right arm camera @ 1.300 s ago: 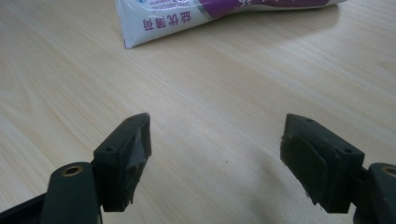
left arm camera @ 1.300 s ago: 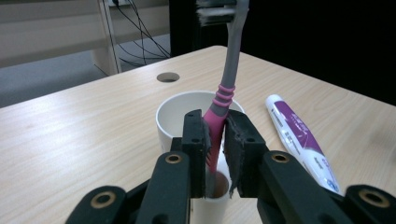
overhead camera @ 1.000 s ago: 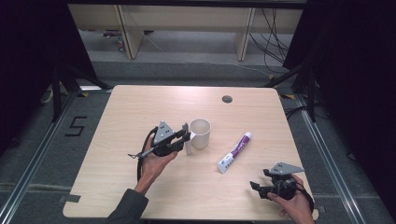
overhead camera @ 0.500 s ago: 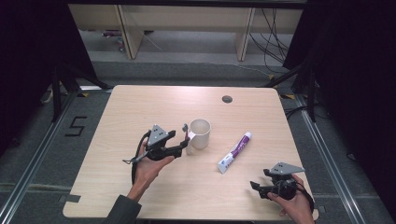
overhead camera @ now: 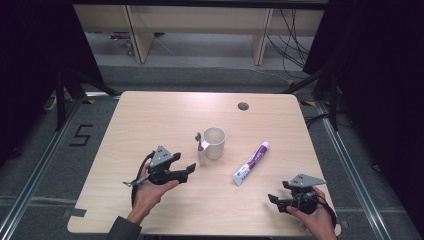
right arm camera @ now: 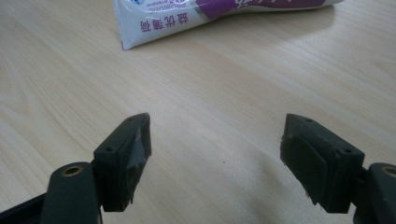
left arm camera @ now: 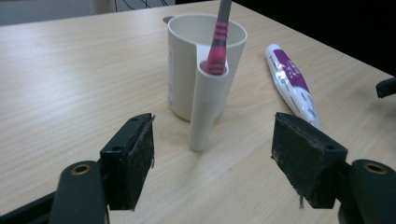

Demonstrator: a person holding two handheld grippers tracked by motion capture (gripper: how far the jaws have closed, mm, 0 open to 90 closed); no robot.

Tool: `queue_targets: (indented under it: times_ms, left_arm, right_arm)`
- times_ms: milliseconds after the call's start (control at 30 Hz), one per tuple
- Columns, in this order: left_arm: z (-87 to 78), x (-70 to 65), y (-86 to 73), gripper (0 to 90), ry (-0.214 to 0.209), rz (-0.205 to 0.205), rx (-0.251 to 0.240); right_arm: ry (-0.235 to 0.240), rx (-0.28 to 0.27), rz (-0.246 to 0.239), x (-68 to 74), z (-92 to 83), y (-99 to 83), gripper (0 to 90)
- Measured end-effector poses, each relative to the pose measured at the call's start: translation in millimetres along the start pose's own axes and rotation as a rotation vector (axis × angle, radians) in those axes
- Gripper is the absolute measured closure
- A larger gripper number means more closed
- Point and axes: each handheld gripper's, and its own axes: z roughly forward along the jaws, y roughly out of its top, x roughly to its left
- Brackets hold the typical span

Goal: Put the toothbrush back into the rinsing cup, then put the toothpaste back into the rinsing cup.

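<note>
1. The left gripper is in the lower left part of the high view. Its jaws have just been opening and now stand wide apart, with nothing pressed between them.
2. In the left gripper view, the cup stands upright in the upper middle of the frame, just beyond the open jaws.
3. A toothbrush with a pink handle stands in the narrow tube on the near side of the cup.
4. The toothpaste tube lies flat on the table, right of the cup and apart from it.
5. The right gripper is at the lower right of the high view, jaws wide apart and empty, near the flat end of the toothpaste tube.
</note>
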Motion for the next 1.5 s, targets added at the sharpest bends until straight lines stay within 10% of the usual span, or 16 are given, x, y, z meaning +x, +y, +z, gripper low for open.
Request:
queue_targets:
  times_ms: [600, 933, 1333, 1500]
  left_arm:
    - [-30.6, -14.8, -40.0, 21.0, 0.000, 0.030, 0.163]
    - [-44.9, -23.9, -63.9, 17.8, 0.018, 0.099, 0.182]
    - [-58.0, -20.9, -74.5, 17.5, 0.032, 0.029, 0.171]
    - [-57.7, -20.8, -75.8, 17.6, 0.029, 0.060, 0.212]
  right_arm:
    - [0.009, -0.001, 0.011, -1.5, -0.4, -1.2, 25.7]
    - [0.006, -0.007, 0.028, -3.3, -2.8, -3.6, 26.0]
    - [0.016, 0.001, 0.023, 0.5, -1.5, -0.7, 29.9]
    - [0.007, -0.024, -0.002, -0.2, 1.0, 4.2, 36.9]
